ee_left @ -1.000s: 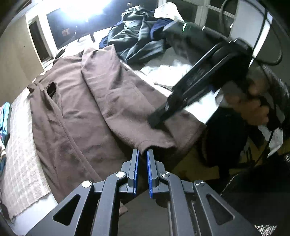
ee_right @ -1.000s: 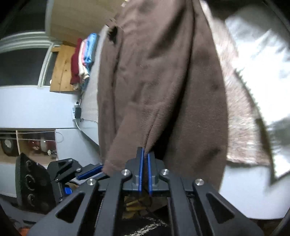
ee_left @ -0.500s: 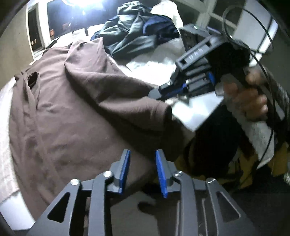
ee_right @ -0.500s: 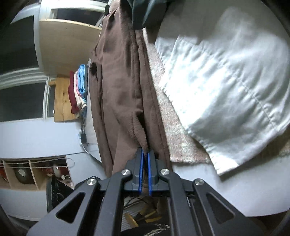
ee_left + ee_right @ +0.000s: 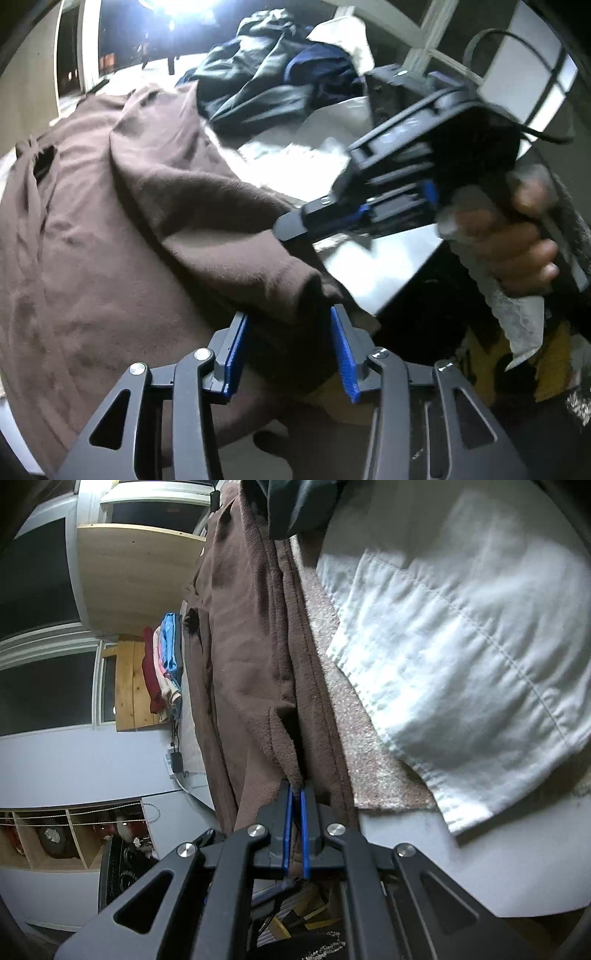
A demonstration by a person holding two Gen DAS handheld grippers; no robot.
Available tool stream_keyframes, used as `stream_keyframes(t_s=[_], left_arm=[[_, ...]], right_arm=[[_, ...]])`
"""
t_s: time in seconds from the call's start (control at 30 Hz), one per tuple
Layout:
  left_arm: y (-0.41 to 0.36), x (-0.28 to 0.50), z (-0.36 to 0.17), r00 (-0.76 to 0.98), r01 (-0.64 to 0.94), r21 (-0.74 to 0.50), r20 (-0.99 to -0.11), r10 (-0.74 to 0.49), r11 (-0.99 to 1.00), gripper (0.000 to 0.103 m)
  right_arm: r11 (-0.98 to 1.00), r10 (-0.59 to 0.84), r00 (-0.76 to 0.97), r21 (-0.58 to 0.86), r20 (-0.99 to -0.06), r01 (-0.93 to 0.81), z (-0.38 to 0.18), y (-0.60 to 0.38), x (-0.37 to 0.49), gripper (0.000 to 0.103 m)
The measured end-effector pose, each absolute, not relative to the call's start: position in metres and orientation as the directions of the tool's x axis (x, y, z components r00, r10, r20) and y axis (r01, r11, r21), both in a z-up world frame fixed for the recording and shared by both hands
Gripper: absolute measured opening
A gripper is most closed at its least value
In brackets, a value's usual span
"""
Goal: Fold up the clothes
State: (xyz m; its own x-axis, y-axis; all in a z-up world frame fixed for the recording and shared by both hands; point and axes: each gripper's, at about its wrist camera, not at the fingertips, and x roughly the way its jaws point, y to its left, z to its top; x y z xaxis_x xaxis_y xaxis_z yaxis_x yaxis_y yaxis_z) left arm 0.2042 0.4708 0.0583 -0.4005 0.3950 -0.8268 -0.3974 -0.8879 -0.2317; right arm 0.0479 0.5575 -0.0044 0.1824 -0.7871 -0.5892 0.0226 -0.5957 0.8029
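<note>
A brown fleece garment lies spread on the table, partly folded lengthwise; it also shows in the right wrist view. My left gripper is open, its blue pads on either side of a bunched fold at the garment's near hem. My right gripper is shut on a corner of the brown garment's hem. In the left wrist view the right gripper shows as a black tool held by a hand above the garment's right edge.
A heap of dark blue and grey clothes lies at the far end. A white cloth lies on a beige towel beside the garment. Folded coloured clothes sit on a wooden shelf. The table edge is near.
My left gripper let go of the hem and opened wide around the fold. My right gripper, still shut on the hem, moved over the garment toward the table's right side.
</note>
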Motion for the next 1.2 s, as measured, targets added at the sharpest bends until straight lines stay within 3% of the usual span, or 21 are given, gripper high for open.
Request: stream_keyframes(t_s=[0.1,0.2,0.43,0.57,0.7,0.83,0.9,1.0,1.07,1.13,1.2], left_arm=[[0.464,0.200,0.052,-0.401,-0.382,-0.210,-0.840,0.367,-0.900,0.018],[0.458,0.202,0.053,-0.415,-0.373,-0.187,-0.843,0.343,-0.909,0.010],[0.424,0.240,0.128,-0.549,-0.332,-0.052,-0.801,0.238,-0.942,0.006],[0.423,0.242,0.091,-0.493,-0.317,0.038,-0.860,0.131,-0.948,0.001],[0.418,0.246,0.079,-0.466,-0.317,-0.003,-0.870,0.158,-0.948,0.000],[0.414,0.249,0.069,-0.443,-0.317,-0.042,-0.877,0.187,-0.948,0.010],[0.416,0.245,0.072,-0.452,-0.322,-0.060,-0.867,0.208,-0.945,0.029],[0.424,0.236,0.069,-0.447,-0.326,-0.082,-0.865,0.230,-0.942,0.040],[0.429,0.230,0.065,-0.438,-0.328,-0.098,-0.865,0.243,-0.940,0.041],[0.430,0.227,0.061,-0.424,-0.323,-0.124,-0.867,0.261,-0.938,0.041],[0.429,0.226,0.061,-0.422,-0.322,-0.137,-0.865,0.272,-0.937,0.041]], right_arm=[[-0.595,-0.787,0.181,0.803,-0.589,0.029,-0.003,0.557,0.047,0.004],[-0.596,-0.787,0.176,0.803,-0.591,0.033,-0.001,0.559,0.046,0.004],[-0.557,-0.802,0.165,0.818,-0.574,0.140,0.040,0.554,0.066,0.004],[-0.679,-0.671,0.170,0.690,-0.722,0.251,0.024,0.527,0.070,0.004],[-0.747,-0.557,0.180,0.584,-0.811,0.317,0.007,0.519,0.063,0.004],[-0.745,-0.488,0.220,0.534,-0.845,0.400,0.015,0.515,0.061,0.006],[-0.758,-0.435,0.218,0.486,-0.874,0.435,0.024,0.514,0.057,0.006],[-0.751,-0.441,0.138,0.449,-0.887,0.485,0.052,0.514,0.038,0.011],[-0.728,-0.474,0.092,0.449,-0.876,0.518,0.069,0.504,0.015,0.016],[-0.699,-0.498,0.057,0.440,-0.865,0.563,0.086,0.478,-0.010,0.041],[-0.675,-0.511,0.026,0.419,-0.859,0.608,0.096,0.452,-0.036,0.044]])
